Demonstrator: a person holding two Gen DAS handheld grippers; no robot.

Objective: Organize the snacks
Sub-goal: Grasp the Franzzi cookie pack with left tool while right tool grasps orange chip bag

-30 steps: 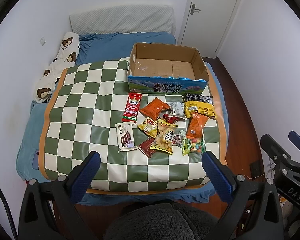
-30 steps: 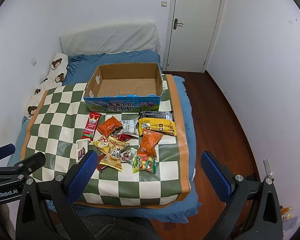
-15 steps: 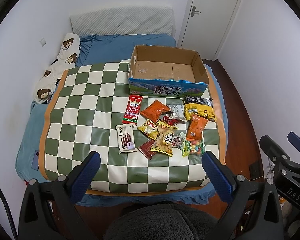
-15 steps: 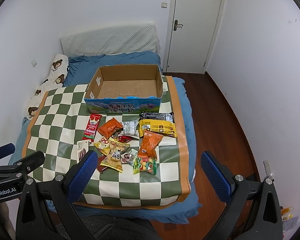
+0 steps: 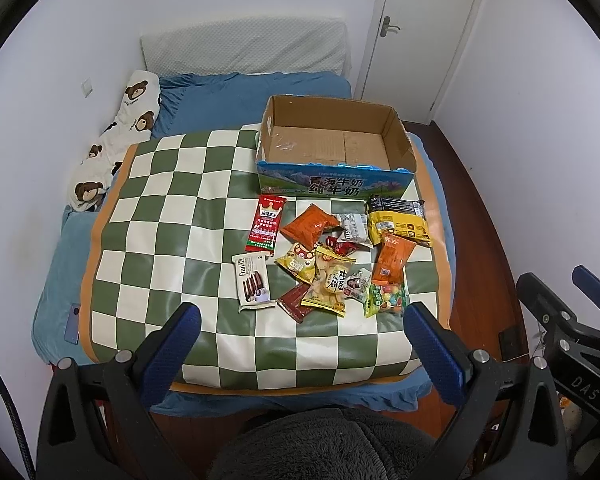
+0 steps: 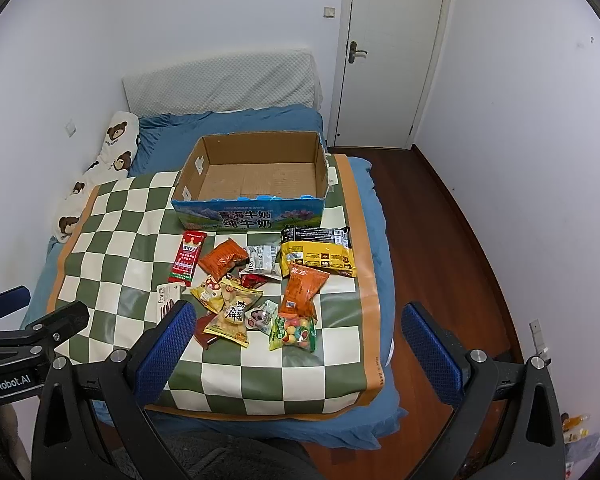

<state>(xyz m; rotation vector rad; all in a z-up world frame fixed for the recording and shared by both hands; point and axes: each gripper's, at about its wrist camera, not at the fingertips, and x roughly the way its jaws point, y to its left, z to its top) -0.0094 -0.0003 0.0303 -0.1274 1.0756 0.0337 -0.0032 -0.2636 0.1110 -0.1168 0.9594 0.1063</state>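
Several snack packets lie in a loose pile [image 5: 332, 256] [image 6: 260, 284] on a green-and-white checkered mat [image 5: 160, 216] [image 6: 112, 224] on a bed. Among them are a red stick pack [image 5: 266, 224], a yellow-black bag [image 5: 400, 224] and a white Franzzi pack [image 5: 252, 280]. An empty open cardboard box [image 5: 334, 148] [image 6: 256, 176] stands behind the pile. My left gripper [image 5: 300, 332] is open and empty, held above the mat's near edge. My right gripper [image 6: 296, 336] is open and empty, also held back from the snacks.
A bear-print pillow [image 5: 116, 140] lies at the bed's left edge. A white headboard cushion [image 5: 244, 46] leans on the far wall. A white door [image 6: 392, 52] is at the back right. Wooden floor [image 6: 432, 240] runs along the bed's right side.
Both grippers have drawn back and risen slightly, so the bed and snacks appear a little farther away. Nothing on the mat has moved.
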